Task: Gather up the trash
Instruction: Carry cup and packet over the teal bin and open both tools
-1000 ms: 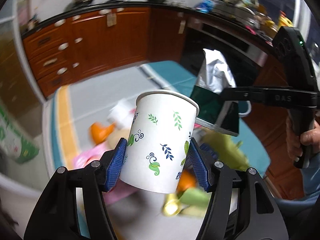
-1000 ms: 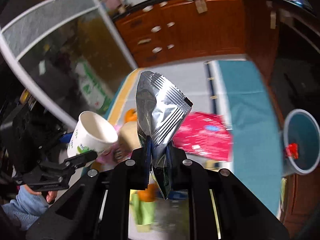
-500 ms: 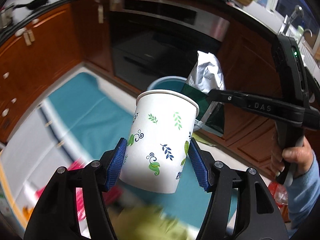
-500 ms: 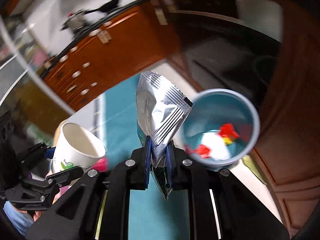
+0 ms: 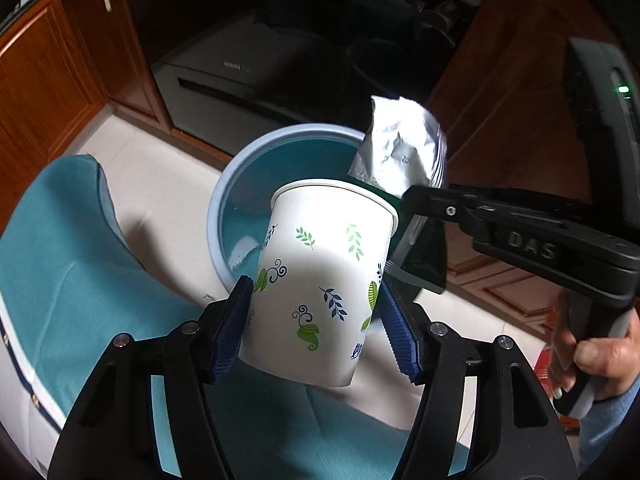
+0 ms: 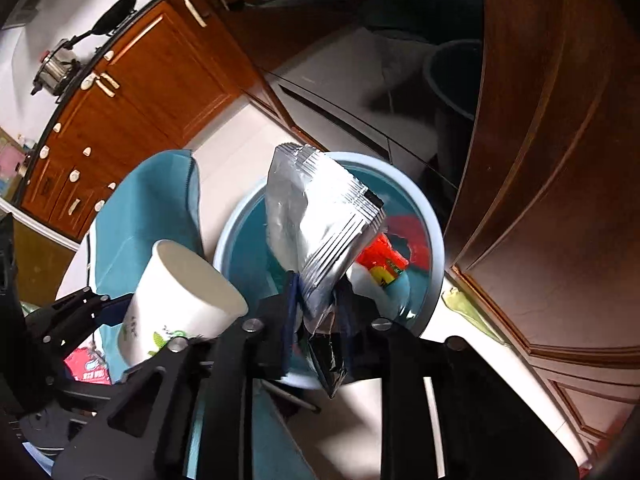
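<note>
Pale tiled floor (image 5: 160, 184) carries everything here. A light blue bin (image 5: 224, 200) sits on it mid-frame, a teal mat (image 5: 60, 264) spread at lower left, and some red packaging (image 6: 86, 366) lying far left in the right-wrist view.

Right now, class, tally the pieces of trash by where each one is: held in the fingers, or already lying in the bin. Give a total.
Held in the fingers: 2 (paper cup, silver foil packet)
Lying in the blue bin: 2 (red wrapper, white item, partly hidden)
Total: 4
</note>
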The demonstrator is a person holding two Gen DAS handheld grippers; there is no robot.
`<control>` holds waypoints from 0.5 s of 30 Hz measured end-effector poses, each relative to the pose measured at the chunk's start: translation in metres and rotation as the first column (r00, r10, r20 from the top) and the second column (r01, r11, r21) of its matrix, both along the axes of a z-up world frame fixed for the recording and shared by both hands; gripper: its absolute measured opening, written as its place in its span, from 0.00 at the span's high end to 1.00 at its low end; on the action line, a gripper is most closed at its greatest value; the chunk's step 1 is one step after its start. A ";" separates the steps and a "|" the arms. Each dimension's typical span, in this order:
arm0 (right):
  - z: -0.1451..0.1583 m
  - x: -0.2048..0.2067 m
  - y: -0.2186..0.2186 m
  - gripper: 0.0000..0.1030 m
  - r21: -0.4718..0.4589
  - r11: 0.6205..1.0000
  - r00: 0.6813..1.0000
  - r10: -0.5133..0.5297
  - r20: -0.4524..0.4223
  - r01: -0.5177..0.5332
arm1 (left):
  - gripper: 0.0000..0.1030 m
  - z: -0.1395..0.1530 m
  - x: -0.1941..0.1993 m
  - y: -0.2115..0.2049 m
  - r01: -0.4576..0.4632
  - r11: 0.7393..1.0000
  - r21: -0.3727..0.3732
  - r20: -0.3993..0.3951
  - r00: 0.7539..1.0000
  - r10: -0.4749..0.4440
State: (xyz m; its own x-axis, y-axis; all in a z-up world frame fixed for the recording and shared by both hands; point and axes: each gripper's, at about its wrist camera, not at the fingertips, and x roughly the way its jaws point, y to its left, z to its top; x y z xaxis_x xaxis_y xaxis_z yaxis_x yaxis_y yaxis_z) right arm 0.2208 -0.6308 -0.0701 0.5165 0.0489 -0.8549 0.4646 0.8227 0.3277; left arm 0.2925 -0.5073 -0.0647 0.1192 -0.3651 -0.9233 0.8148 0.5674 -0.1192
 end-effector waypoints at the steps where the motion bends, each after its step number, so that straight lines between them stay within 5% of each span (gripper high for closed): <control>1: -0.001 0.002 -0.001 0.67 -0.001 1.000 1.000 0.000 0.000 0.000 | 0.36 -0.005 0.003 -0.004 -0.003 1.000 0.013 -0.010 1.000 0.003; 4: -0.001 0.006 -0.005 0.39 0.004 1.000 1.000 -0.001 0.007 0.001 | 0.33 -0.013 0.011 -0.008 -0.011 0.999 0.033 -0.015 1.000 0.011; 6: -0.002 0.006 -0.007 0.29 0.008 1.000 1.000 -0.013 0.013 0.013 | 0.32 -0.016 0.014 -0.009 -0.011 0.999 0.049 -0.006 1.000 0.012; 15: -0.001 -0.002 -0.006 0.16 0.013 0.999 0.999 -0.032 -0.026 0.033 | 0.26 -0.014 0.018 -0.007 -0.010 0.998 0.055 0.002 1.000 0.010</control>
State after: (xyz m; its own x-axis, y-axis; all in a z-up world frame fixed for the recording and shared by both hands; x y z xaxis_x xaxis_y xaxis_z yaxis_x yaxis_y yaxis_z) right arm 0.2190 -0.6364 -0.0709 0.4960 0.0439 -0.8672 0.4995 0.8025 0.3263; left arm 0.3102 -0.5141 -0.0784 0.1244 -0.3123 -0.9418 0.8095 0.5808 -0.0856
